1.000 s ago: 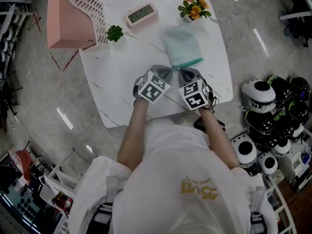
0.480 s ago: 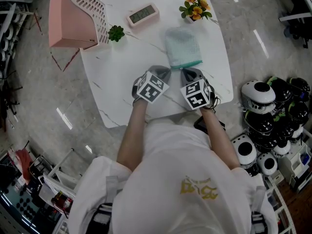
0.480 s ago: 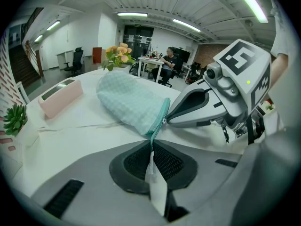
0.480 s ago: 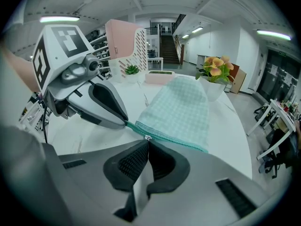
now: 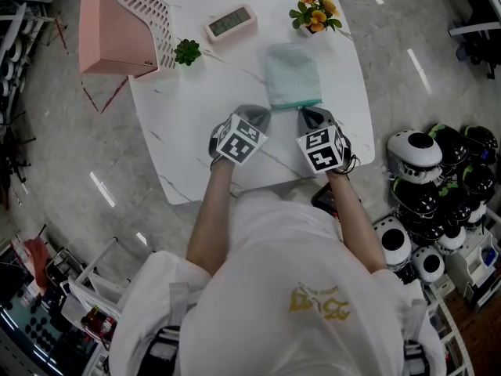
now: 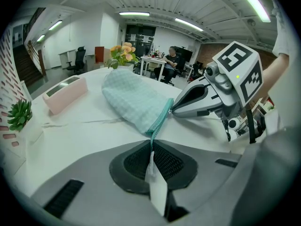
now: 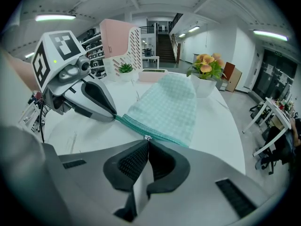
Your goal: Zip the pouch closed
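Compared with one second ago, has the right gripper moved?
Yes, a little. In the head view the right gripper slid to the right along the zip edge of the pouch, and it now sits more directly below the flowers.

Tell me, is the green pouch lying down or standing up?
Lying down: the pouch rests on its broad side on the table, not propped upright.
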A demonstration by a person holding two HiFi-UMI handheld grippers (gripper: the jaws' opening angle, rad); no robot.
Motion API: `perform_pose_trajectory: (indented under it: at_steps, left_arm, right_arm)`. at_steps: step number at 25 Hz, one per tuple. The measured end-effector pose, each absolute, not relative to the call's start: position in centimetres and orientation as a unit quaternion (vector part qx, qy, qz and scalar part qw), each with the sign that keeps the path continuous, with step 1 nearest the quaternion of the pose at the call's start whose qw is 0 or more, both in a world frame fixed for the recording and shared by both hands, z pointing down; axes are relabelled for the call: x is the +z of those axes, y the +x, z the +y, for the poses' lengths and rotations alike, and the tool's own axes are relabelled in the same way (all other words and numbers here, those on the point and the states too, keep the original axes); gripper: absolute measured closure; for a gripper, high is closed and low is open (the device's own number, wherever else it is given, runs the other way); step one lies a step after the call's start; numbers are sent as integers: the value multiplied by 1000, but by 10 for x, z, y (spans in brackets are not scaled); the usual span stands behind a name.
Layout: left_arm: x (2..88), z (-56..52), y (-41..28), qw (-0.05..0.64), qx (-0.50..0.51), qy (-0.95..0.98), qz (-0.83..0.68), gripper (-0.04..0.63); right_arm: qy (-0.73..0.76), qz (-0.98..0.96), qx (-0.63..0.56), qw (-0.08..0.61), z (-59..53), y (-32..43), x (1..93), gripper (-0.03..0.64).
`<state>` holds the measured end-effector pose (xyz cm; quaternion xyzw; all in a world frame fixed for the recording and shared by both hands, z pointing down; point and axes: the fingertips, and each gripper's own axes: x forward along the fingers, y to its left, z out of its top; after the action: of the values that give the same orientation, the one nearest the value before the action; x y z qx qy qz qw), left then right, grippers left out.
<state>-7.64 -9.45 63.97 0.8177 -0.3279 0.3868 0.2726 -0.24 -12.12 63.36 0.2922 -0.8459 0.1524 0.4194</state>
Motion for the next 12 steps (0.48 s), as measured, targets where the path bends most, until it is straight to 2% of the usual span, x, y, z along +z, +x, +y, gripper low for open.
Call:
perform_pose_trajectory:
  at_steps: [12]
  left_arm:
    - [639, -96, -78, 274, 386, 816, -331, 558]
  right_arm:
    - [321, -832, 164, 423, -131, 25, 635, 601]
